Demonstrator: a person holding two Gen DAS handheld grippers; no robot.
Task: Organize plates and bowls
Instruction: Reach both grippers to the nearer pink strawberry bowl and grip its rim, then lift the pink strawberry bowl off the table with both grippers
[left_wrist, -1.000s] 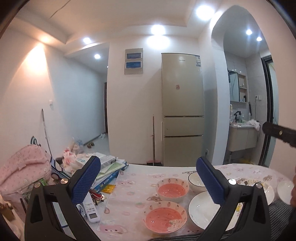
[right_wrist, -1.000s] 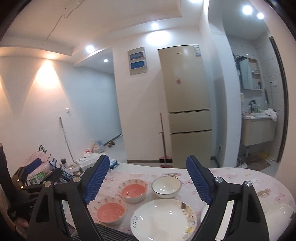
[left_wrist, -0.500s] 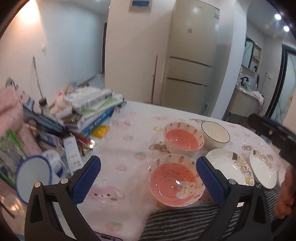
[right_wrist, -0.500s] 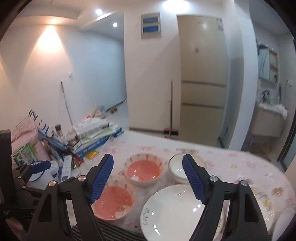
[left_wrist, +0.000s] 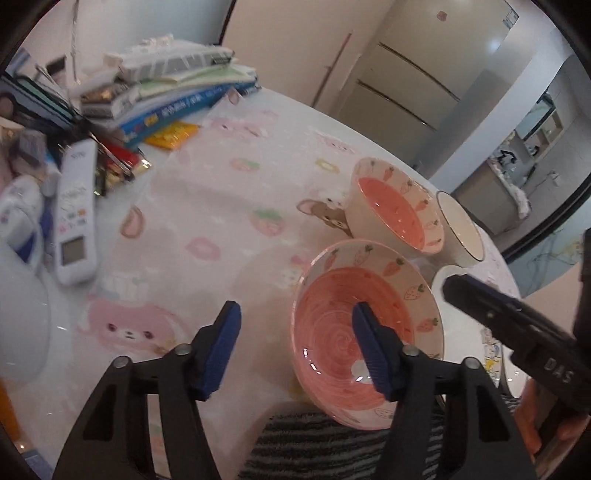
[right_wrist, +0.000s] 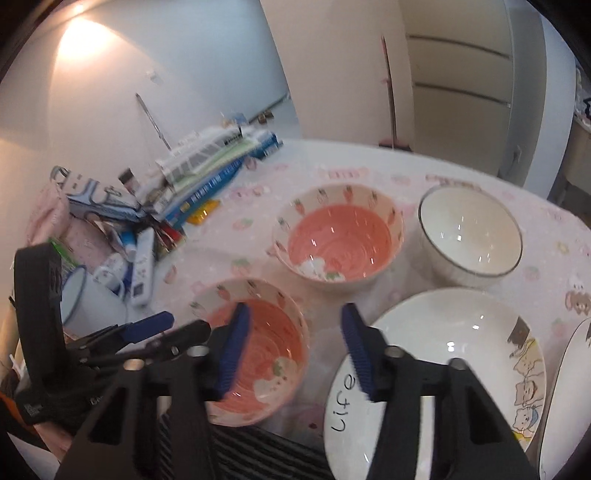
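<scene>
Two pink carrot-print bowls stand on the table: a near one (left_wrist: 365, 325) (right_wrist: 258, 350) and a far one (left_wrist: 395, 210) (right_wrist: 338, 240). A white bowl (right_wrist: 471, 236) (left_wrist: 460, 229) stands right of the far one. A white cartoon plate (right_wrist: 436, 373) lies at the front right, with a second plate's rim (right_wrist: 565, 398) beyond it. My left gripper (left_wrist: 295, 332) is open, its right finger over the near pink bowl and its left finger outside the bowl. My right gripper (right_wrist: 295, 332) is open over the gap between the near pink bowl and the plate.
A pile of books and boxes (left_wrist: 166, 92) (right_wrist: 207, 173), a white remote (left_wrist: 75, 214) and a white enamel mug (right_wrist: 88, 306) crowd the table's left side. A striped cloth (left_wrist: 332, 443) lies at the front edge. A fridge (right_wrist: 461, 74) stands behind.
Both grippers have tilted down and moved closer to the table, so the dishes now fill the views. Both jaws are narrower than before but still open.
</scene>
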